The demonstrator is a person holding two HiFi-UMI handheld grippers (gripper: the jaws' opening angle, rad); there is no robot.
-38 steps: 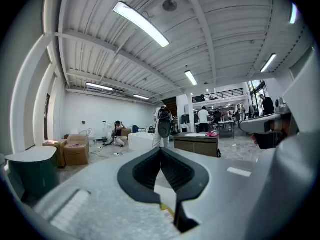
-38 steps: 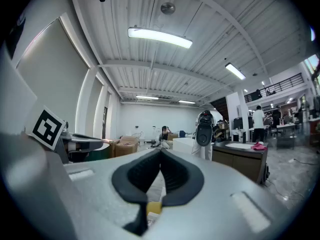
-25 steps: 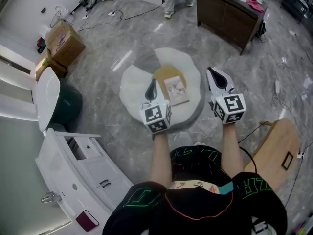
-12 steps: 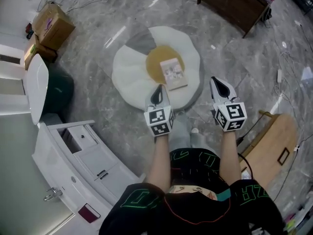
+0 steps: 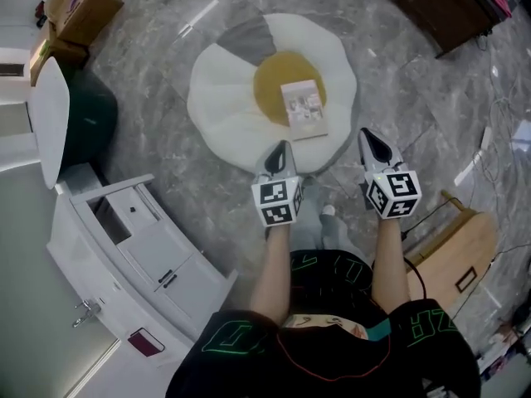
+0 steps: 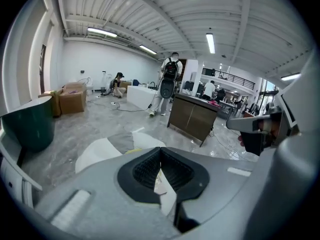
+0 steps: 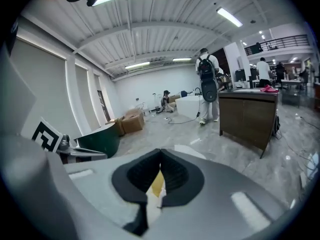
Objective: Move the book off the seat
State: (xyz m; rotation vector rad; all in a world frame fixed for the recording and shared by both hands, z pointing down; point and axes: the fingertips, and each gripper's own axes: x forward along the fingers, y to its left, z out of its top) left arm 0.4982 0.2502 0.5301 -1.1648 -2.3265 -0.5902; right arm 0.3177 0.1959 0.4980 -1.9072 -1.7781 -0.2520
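Note:
A thin book [image 5: 304, 110] with a pale illustrated cover lies flat on the yellow centre of a white, flower-shaped floor seat [image 5: 224, 106]. My left gripper [image 5: 282, 149] hovers over the seat's near edge, just below the book, jaws shut and empty. Right of the seat, over the marble floor, my right gripper [image 5: 370, 138] is also shut and holds nothing. In the left gripper view the seat [image 6: 102, 149] shows past the closed jaws [image 6: 160, 160]. The right gripper view has its closed jaws [image 7: 160, 161] pointing across the room, a sliver of yellow and white showing between them.
A white cabinet [image 5: 133, 247] with an open drawer stands at my left, a dark green tub [image 5: 87, 118] beyond it. Cardboard boxes [image 5: 79, 7] sit at the far left. A dark wooden sideboard [image 5: 440, 2] is far right, a wooden board [image 5: 452, 251] near right. People stand in the distance [image 6: 167, 81].
The view has shifted back, so the seat and book now lie farther ahead of both grippers. Both grippers stay shut and empty, side by side.

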